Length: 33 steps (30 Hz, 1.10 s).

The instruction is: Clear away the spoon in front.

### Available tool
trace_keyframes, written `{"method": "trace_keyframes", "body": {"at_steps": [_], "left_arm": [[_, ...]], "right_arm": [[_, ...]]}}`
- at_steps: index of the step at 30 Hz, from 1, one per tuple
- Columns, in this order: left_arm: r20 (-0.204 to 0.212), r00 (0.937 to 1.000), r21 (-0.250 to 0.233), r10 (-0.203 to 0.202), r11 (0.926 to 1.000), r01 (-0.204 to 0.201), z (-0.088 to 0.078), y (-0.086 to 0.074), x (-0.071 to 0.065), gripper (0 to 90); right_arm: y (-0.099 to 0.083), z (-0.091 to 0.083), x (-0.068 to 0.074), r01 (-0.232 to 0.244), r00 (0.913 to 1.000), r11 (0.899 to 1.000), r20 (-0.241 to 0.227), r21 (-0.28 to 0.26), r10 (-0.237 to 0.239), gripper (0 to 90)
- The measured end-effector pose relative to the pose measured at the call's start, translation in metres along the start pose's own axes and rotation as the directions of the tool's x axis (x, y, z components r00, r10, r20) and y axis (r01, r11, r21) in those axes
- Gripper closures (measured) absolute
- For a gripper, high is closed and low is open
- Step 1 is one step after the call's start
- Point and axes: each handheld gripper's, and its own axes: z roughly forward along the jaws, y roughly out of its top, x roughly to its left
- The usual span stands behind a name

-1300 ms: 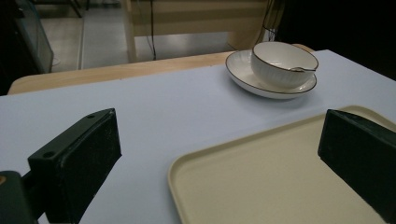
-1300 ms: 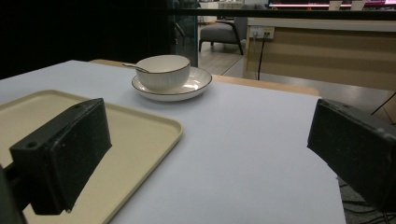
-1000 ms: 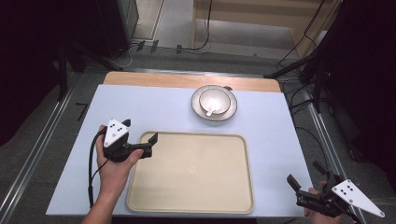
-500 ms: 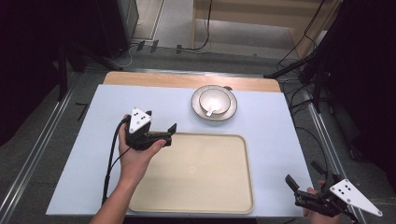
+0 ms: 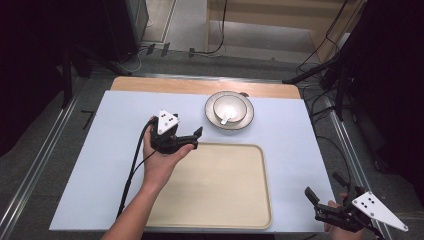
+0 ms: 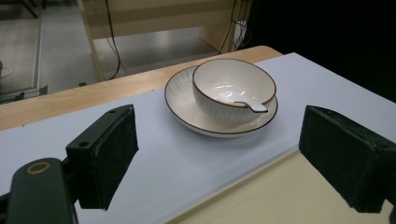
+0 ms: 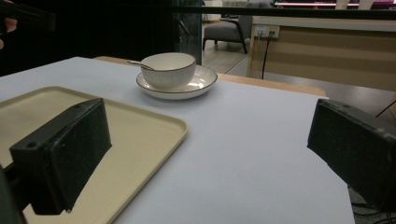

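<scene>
A white bowl [image 5: 229, 106] with a brown rim stands on a matching plate [image 5: 245, 120] at the far middle of the table, with a white spoon [image 5: 225, 119] lying in it. My left gripper [image 5: 195, 139] hovers at the far left corner of the beige tray [image 5: 215, 200], pointing right toward the bowl and a short way from it. Its jaws have just been closing a little, and they are still wide with nothing between them. In the left gripper view the bowl [image 6: 233, 88] sits ahead between the pads [image 6: 109, 154]. My right gripper [image 5: 325, 186] rests open at the near right corner.
The pale blue mat [image 5: 115, 150] covers the table, with a wooden strip [image 5: 165, 85] along the far edge. The tray [image 7: 140, 121] lies left of my right gripper [image 7: 210, 140], with the bowl [image 7: 168, 70] beyond it. Cables and dark stands [image 5: 325, 75] sit on the floor behind.
My left hand has moved right and a little farther away along the tray's far edge, closer to the bowl. The right gripper has stayed where it was.
</scene>
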Motion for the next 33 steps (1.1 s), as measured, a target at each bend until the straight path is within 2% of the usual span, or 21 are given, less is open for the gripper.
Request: {"method": "trace_keyframes", "body": {"at_steps": [10,19,25,33], "left_arm": [[0.033,0.9994,0.018,-0.008,0.9998,0.007,0.024,0.003,-0.012,13.9],[0.042,0.9991,0.029,-0.005,0.9996,0.004,0.040,0.005,-0.021,15.1],[0.047,0.9989,0.035,-0.008,0.9994,0.006,0.048,0.005,-0.025,15.6],[0.043,0.9991,0.050,0.000,0.9987,-0.002,0.062,0.003,-0.030,20.6]], "right_arm": [[0.000,0.001,-0.001,0.001,1.0000,1.000,0.001,-0.002,-0.001,0.0],[0.001,0.001,-0.001,-0.004,0.9999,1.000,0.010,-0.003,0.004,0.0],[0.001,0.002,0.000,-0.002,1.0000,1.000,-0.001,0.002,0.002,0.0],[0.001,0.003,0.001,0.005,1.0000,1.000,-0.005,0.007,-0.005,0.0]]}}
